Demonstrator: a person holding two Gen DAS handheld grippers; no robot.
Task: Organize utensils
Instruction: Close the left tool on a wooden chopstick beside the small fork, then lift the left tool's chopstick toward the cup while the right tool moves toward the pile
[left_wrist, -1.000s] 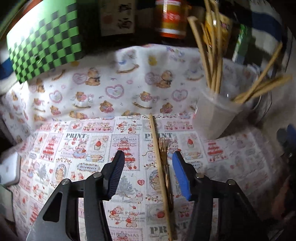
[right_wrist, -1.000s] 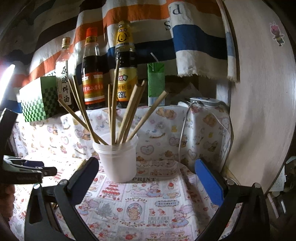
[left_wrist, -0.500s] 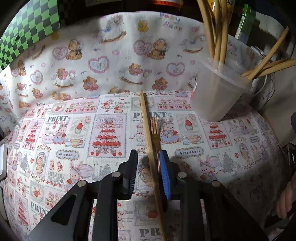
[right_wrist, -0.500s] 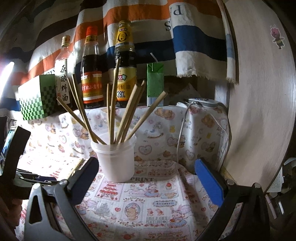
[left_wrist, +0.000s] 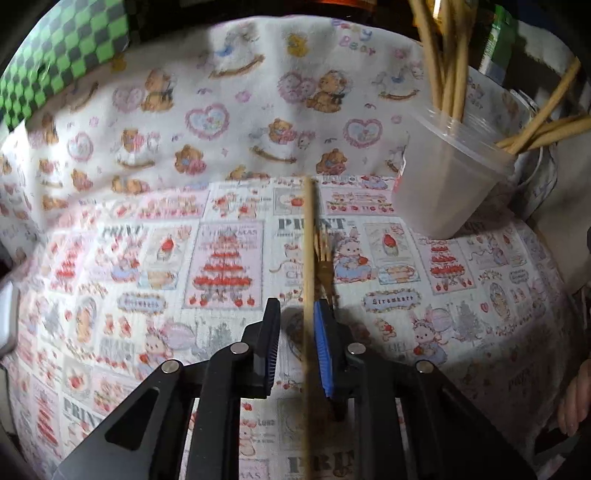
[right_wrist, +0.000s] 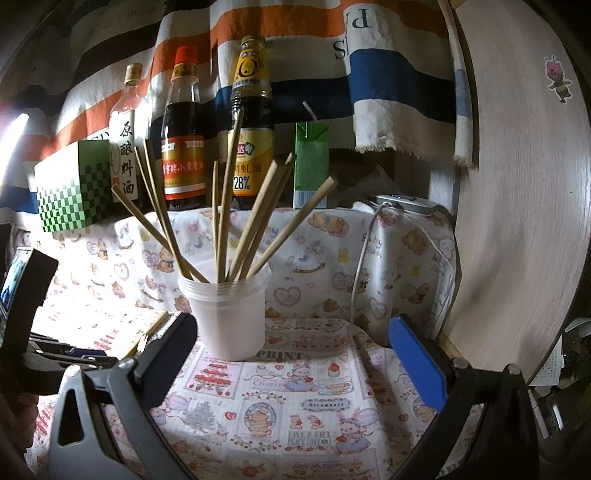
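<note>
Down on the desk (left_wrist: 461, 325), spread with a cloth of printed bears, cakes and strawberries, a single wooden chopstick (left_wrist: 308, 258) lies pointing away from the left gripper (left_wrist: 297, 343). Its shaft runs straight through the gap between the two jaws, close against the blue pad on the right side and with a sliver of space to the black pad on the left. The jaws are closing on it; whether both pads already press the wood I cannot tell, and the gap that shows says they do not yet. Just beside the chopstick, on its right, lies a gold fork (left_wrist: 324, 258), tines away from the gripper, its handle slipping under the blue-padded finger and outside the gap.

Off to the right and farther back stands a white plastic cup (left_wrist: 447, 192) bristling with more chopsticks (right_wrist: 255, 218), fanned out in all directions. The cup is well apart from the left gripper.

The right gripper (right_wrist: 291, 350) hangs level in front of that cup, its jaws spread wide with nothing between them but patterned cloth; the cup stands beyond the fingertips, between them as seen from that side.

Behind the cup, against a striped hanging cloth, three sauce bottles (right_wrist: 184, 140) stand in a row, with a green checkered box (right_wrist: 74, 188) to their left and a small green carton (right_wrist: 311, 166) to their right.
</note>
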